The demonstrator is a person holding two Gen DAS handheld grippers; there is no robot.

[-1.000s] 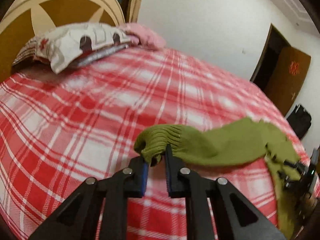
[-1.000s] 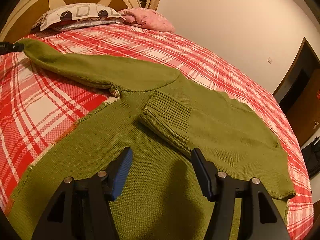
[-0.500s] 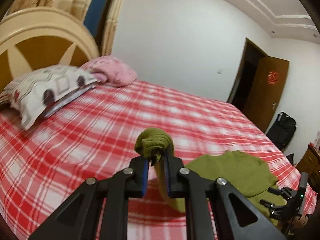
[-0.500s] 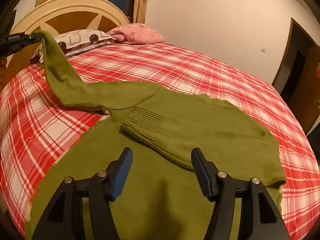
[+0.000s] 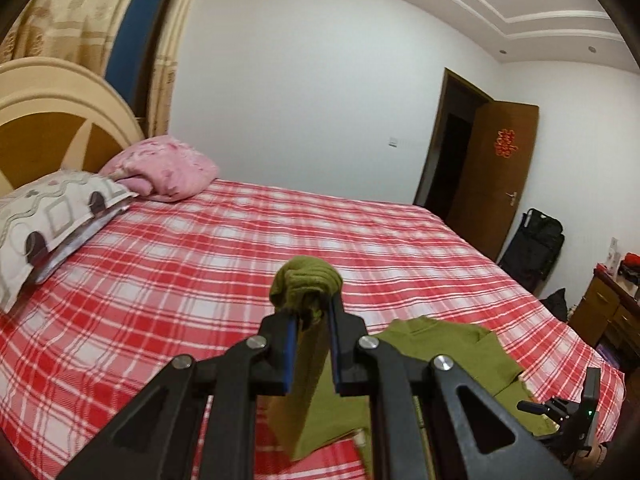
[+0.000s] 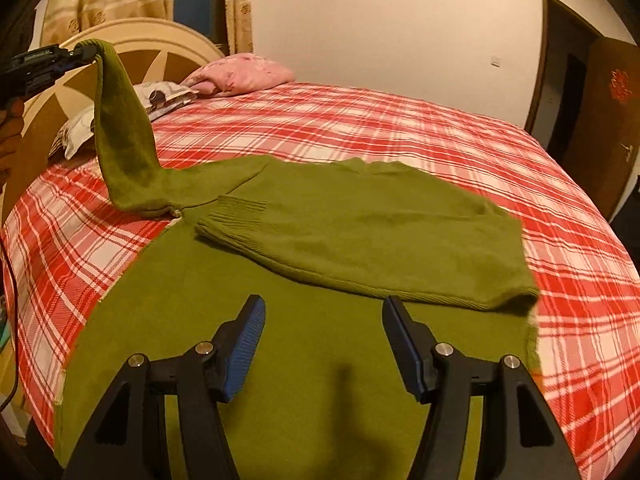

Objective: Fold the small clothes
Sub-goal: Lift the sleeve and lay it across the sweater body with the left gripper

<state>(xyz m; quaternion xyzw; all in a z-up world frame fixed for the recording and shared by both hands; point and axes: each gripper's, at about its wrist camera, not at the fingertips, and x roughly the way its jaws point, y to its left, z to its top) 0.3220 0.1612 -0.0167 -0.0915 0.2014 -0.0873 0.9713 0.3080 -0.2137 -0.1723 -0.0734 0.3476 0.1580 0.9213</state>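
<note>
Biggest risk here imo: the left gripper (image 5: 312, 316) is clamped on just the bunched ribbed cuff (image 5: 306, 282) of the green sweater (image 6: 360, 216)'s sleeve, held high off the red plaid bed (image 5: 240, 240). If that cuff slips out, the sleeve flops back wherever. Pulling too far could also drag the body and mess up the other sleeve (image 6: 280, 232), which is already folded across the chest. The right gripper (image 6: 322, 344) hovers over the lower body of the sweater, jaws apart, holding nothing, so nothing pins the fabric. No containers in sight, just pillows (image 5: 60, 216) by the headboard.
</note>
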